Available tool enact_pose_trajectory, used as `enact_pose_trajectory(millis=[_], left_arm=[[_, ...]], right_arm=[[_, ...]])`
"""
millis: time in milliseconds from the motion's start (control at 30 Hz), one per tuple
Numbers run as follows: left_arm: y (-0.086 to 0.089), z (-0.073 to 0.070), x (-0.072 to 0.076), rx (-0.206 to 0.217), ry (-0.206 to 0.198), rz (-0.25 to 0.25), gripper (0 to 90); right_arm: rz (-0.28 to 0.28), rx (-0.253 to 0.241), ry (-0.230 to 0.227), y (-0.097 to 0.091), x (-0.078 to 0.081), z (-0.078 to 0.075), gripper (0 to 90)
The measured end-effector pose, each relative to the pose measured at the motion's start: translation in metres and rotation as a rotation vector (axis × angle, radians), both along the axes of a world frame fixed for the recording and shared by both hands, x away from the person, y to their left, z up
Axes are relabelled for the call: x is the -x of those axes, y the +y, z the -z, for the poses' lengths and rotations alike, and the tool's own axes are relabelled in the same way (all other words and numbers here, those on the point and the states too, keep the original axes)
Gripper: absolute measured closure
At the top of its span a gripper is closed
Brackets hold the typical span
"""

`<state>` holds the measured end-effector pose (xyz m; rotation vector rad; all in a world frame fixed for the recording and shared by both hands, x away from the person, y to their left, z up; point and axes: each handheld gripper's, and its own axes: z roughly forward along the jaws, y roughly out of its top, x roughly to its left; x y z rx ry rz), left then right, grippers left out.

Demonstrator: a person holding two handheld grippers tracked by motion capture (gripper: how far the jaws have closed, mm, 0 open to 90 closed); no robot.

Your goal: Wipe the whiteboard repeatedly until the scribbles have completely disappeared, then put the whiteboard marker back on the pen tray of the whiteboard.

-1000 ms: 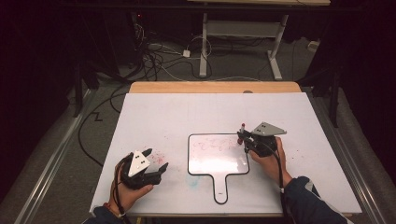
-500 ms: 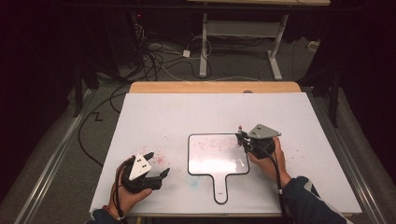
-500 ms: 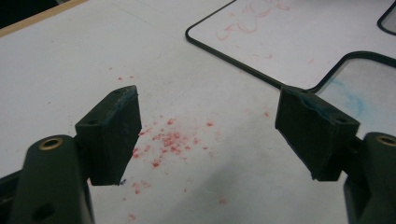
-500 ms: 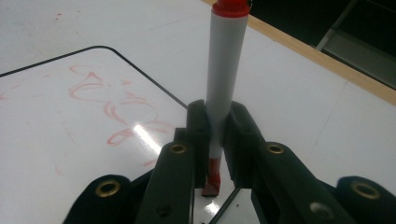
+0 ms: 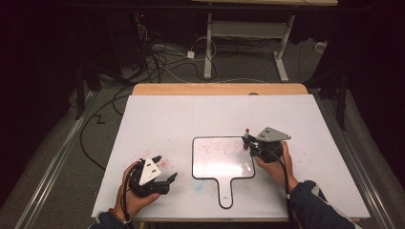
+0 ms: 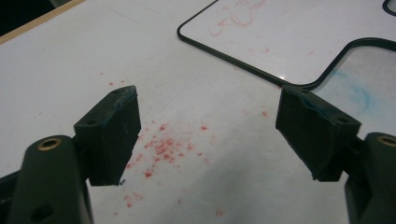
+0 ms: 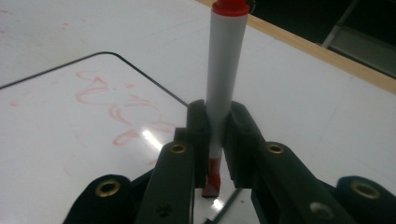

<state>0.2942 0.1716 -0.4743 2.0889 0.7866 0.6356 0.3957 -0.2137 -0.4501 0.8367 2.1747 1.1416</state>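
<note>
Jaws of the right gripper (image 7: 215,140) are clamped on a red marker (image 7: 224,79), which stands upright between the pads, its red end up and its red tip touching the small whiteboard (image 5: 222,160) directly beneath the gripper. Faint red scribbles (image 7: 116,112) lie on that board just beside the tip, on the side away from the gripper's body. The left gripper (image 6: 208,135) rests low over the white table (image 5: 191,114), its jaws spread wide with nothing between them; red specks (image 6: 163,147) dot the surface beneath the gap. The whiteboard's black-rimmed edge sits just ahead of its far jaw.
</note>
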Motion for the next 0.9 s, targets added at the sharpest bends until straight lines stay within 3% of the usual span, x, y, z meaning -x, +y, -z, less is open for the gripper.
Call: enact_pose_trajectory(millis=[167,267,367,400,467,600,700,767,900], left_arm=[[-0.002,0.001,-0.002,0.002,-0.002,0.011,21.0],[-0.002,0.001,-0.001,0.006,-0.003,0.016,21.0],[-0.002,0.001,-0.002,0.004,0.001,0.017,21.0],[-0.002,0.001,-0.002,0.001,-0.011,0.019,21.0],[-0.002,0.002,-0.002,0.006,0.006,0.020,21.0],[-0.002,0.002,-0.002,0.000,0.005,0.025,21.0],[-0.002,0.001,-0.001,0.001,0.007,0.026,21.0],[-0.002,0.001,-0.001,-0.006,-0.007,0.025,21.0],[-0.002,0.002,-0.001,0.000,0.005,0.021,20.9]], right_arm=[[-0.081,-0.074,0.027,0.013,-0.002,0.004,82.1],[-0.096,-0.058,0.013,0.017,-0.003,0.004,82.0],[-0.036,-0.010,-0.037,0.010,-0.012,0.005,82.0],[-0.026,-0.021,-0.035,0.007,-0.015,0.005,82.1],[-0.010,-0.037,-0.018,0.006,-0.018,0.005,82.0],[-0.116,-0.068,0.040,0.020,-0.006,0.003,82.0],[-0.166,-0.063,0.052,0.028,0.002,0.003,82.0],[-0.159,-0.054,0.043,0.025,-0.002,0.002,82.0],[-0.071,-0.035,0.011,0.009,-0.021,0.002,82.0]])
